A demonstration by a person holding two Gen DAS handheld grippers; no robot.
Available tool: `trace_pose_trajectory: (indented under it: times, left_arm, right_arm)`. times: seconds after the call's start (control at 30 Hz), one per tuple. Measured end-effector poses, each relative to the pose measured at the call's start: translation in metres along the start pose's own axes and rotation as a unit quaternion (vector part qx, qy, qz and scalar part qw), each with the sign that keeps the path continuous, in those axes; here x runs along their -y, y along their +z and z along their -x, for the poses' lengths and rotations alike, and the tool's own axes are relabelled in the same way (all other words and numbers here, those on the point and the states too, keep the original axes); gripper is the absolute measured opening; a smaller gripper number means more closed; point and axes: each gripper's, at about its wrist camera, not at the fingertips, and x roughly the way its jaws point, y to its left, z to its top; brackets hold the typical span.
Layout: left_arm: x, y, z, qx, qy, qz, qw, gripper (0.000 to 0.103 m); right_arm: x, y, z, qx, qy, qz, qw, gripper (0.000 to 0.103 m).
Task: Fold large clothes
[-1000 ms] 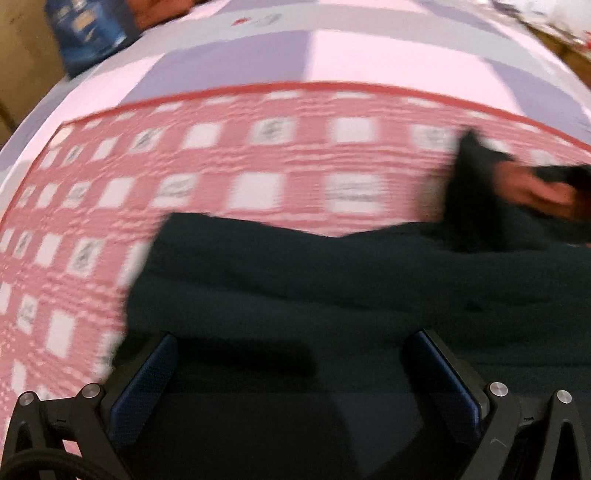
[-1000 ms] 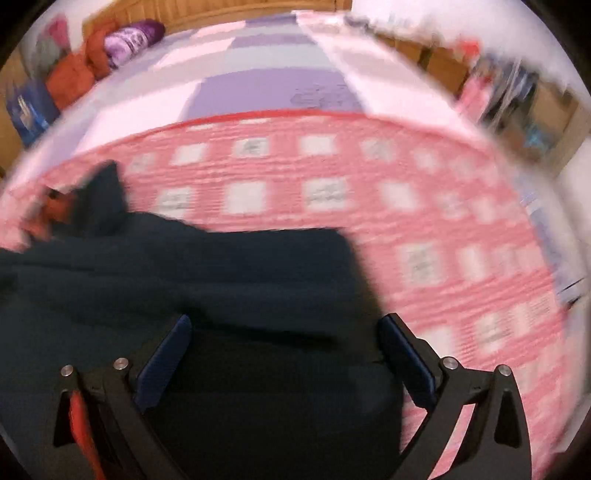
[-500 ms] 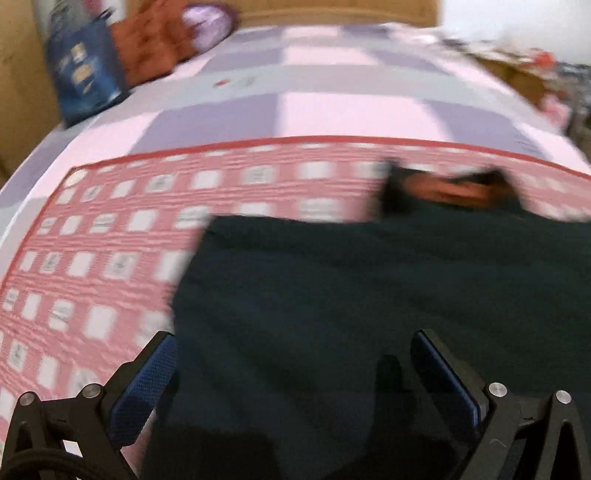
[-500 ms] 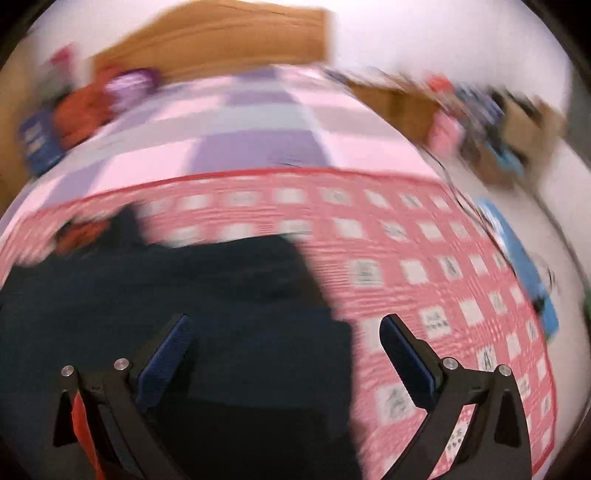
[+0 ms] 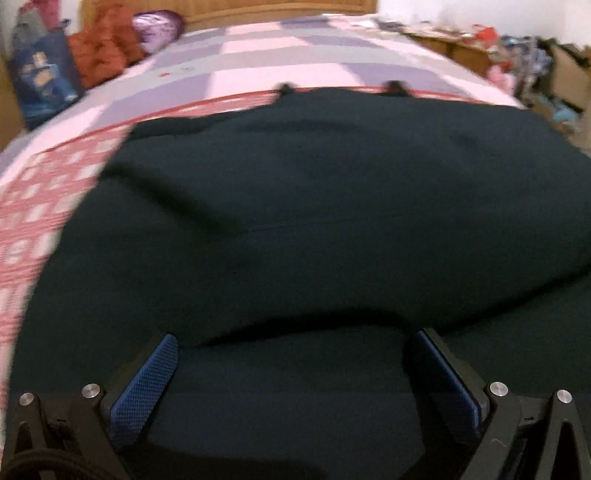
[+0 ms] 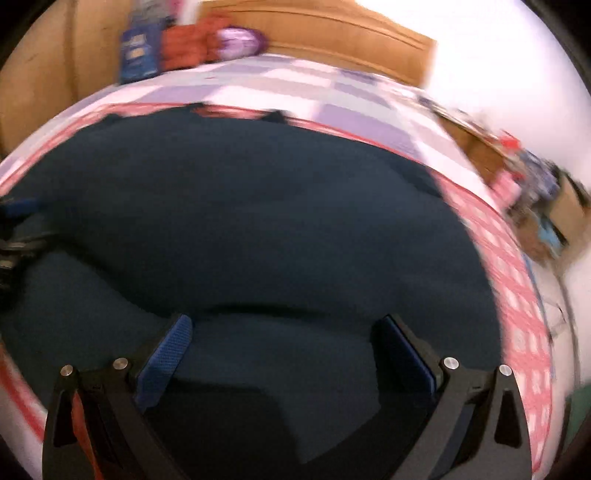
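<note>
A large dark blue-green garment (image 5: 314,206) lies spread over a red-and-white checked blanket (image 5: 33,199) on a bed; it also fills the right wrist view (image 6: 258,229). A folded-over layer makes a ridge just ahead of both grippers. My left gripper (image 5: 295,354) is open and empty, low over the garment's near part. My right gripper (image 6: 284,339) is open and empty, also low over the garment. The left gripper's body shows at the left edge of the right wrist view (image 6: 18,229).
The bed has a pink and purple checked sheet (image 5: 280,62) and a wooden headboard (image 6: 332,26). Orange and purple bundles (image 5: 107,48) and a blue bag (image 5: 44,81) lie at the far left. Cluttered shelves and boxes (image 5: 535,74) stand to the right of the bed.
Both grippers have pulled back and up from the far edge. The garment's far part now lies spread much farther up the bed and fills both views.
</note>
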Motion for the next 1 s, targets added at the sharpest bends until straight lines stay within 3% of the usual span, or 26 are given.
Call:
trace_pose_trajectory:
  times: [0.13,0.2,0.27,0.37,0.47,0.53,0.6,0.73,0.8,0.87,0.93,1.0]
  left_arm:
    - [-0.060,-0.013,0.000,-0.013,0.051,0.043,0.9977,0.103]
    - [-0.074,-0.017,-0.002,-0.021,0.052,0.049,0.9972,0.103]
    - [-0.083,-0.019,0.000,-0.028,0.075,0.044,0.9958,0.103]
    - [-0.101,-0.026,0.006,-0.041,0.094,0.079,0.9916,0.103]
    - [-0.099,-0.030,0.016,-0.048,0.114,0.086,0.9886,0.103]
    - [-0.093,-0.029,0.027,-0.042,0.111,0.079,0.9897,0.103]
    - [-0.073,-0.026,0.049,-0.012,0.088,0.073,0.9934,0.103]
    - [-0.004,-0.026,0.084,0.030,0.002,0.038,0.9988,0.103]
    - [0.033,-0.025,0.082,0.028,-0.036,0.009,0.9989,0.103]
    - [0.062,-0.029,0.074,0.018,-0.057,-0.017,0.9980,0.103]
    - [0.077,-0.036,0.058,0.000,-0.061,-0.023,0.9979,0.103]
    - [0.068,-0.045,0.045,-0.018,-0.046,-0.007,0.9987,0.103]
  right_arm:
    - [0.082,-0.019,-0.007,-0.013,-0.039,-0.085,0.996,0.102]
    - [0.122,-0.036,-0.010,-0.035,-0.042,-0.152,0.987,0.102]
    - [0.140,-0.050,-0.004,-0.041,-0.051,-0.173,0.983,0.102]
    - [0.147,-0.057,0.004,-0.043,-0.068,-0.173,0.982,0.102]
    - [0.148,-0.059,0.016,-0.042,-0.090,-0.183,0.978,0.102]
    - [0.141,-0.057,0.026,-0.039,-0.108,-0.190,0.975,0.102]
    - [0.124,-0.053,0.042,-0.026,-0.112,-0.180,0.977,0.102]
    - [0.054,-0.043,0.072,0.014,-0.055,-0.110,0.992,0.102]
    - [0.003,-0.039,0.079,0.023,-0.002,-0.056,0.998,0.102]
    - [-0.035,-0.037,0.079,0.029,0.024,-0.009,0.999,0.102]
    - [-0.059,-0.038,0.073,0.026,0.039,0.029,0.998,0.102]
    - [-0.066,-0.046,0.060,0.011,0.024,0.063,0.998,0.102]
